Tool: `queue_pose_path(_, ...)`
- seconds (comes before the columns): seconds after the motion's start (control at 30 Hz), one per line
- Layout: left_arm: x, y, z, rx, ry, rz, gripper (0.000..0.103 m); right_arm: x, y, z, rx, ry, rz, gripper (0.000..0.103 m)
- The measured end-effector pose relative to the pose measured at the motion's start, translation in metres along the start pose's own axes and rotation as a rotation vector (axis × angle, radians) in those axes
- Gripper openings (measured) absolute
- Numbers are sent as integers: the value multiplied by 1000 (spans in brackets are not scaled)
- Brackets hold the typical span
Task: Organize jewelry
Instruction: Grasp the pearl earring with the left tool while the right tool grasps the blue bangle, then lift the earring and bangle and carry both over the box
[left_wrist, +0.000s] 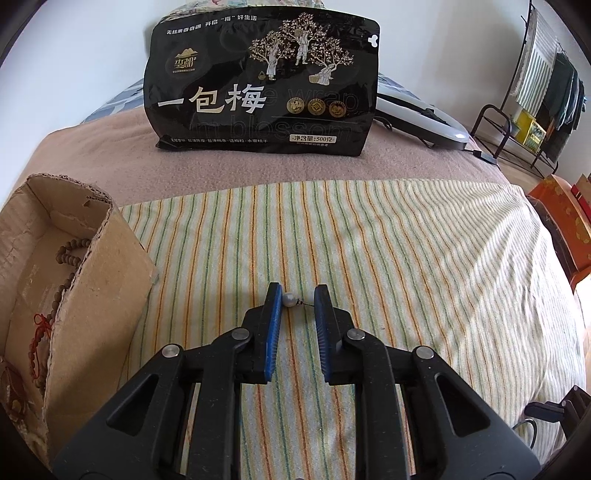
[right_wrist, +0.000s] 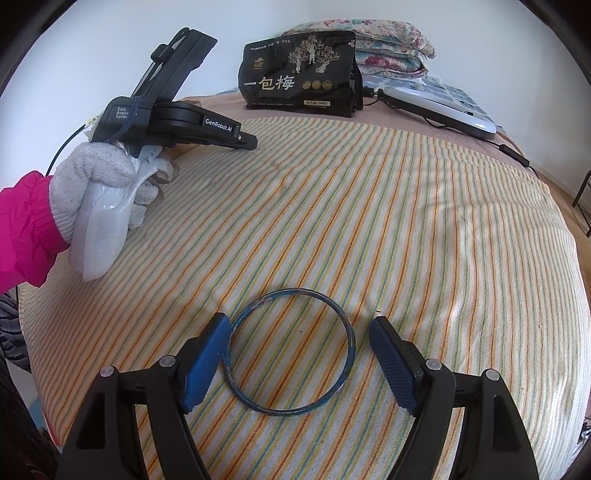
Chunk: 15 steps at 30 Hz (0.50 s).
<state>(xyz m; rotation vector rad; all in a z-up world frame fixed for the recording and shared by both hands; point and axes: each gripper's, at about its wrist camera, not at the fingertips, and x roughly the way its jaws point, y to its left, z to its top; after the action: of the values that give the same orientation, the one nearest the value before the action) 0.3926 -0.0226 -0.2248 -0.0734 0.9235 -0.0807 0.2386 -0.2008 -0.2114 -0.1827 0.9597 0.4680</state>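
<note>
A small grey pearl earring (left_wrist: 289, 299) with a thin hook lies on the striped towel (left_wrist: 369, 258), between the tips of my left gripper (left_wrist: 297, 295). The jaws are open; the pearl is right beside the left pad. A blue bangle (right_wrist: 290, 350) lies flat on the towel (right_wrist: 369, 203) between the wide-open fingers of my right gripper (right_wrist: 299, 328). The left pad is beside the bangle's rim. The left gripper also shows in the right wrist view (right_wrist: 243, 140), held by a gloved hand. A cardboard box (left_wrist: 92, 280) at left holds brown bead strings (left_wrist: 66, 258).
A black snack bag (left_wrist: 262, 77) stands at the back of the bed. A white flat device (left_wrist: 424, 118) with a cable lies behind it at right. Folded quilts (right_wrist: 384, 44) sit behind. A clothes rack (left_wrist: 535, 92) and an orange box (left_wrist: 561, 229) stand off the bed's right.
</note>
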Motion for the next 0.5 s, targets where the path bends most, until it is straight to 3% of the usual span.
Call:
queue_pose_path(0.1, -1, -3, -3, 4, 2, -2, 16, 0, 0, 0, -1, 0, -6, 79)
queue_pose_path(0.13, -2, -5, -3, 7, 3, -4, 16, 0, 1, 0, 0, 1, -12, 75)
queue_pose_path(0.17, -3, -6, -4, 9, 3, -6, 16, 0, 0, 0, 2, 3, -25, 63)
queue_pose_path(0.33, -8, -11, -6, 18, 1, -22, 16, -3, -1, 2, -10, 20, -11, 52)
queue_pose_path(0.4, -10, -12, -6, 18, 1, -27, 16, -6, -4, 3, 14, 24, 5, 55)
queue_pose_path(0.47, -11, -12, -8, 20, 3, -28, 16, -7, -6, 2, 64, 27, 35, 75)
queue_pose_path(0.5, -12, -12, -8, 21, 2, -27, 16, -8, -5, 2, 75, 28, 47, 78)
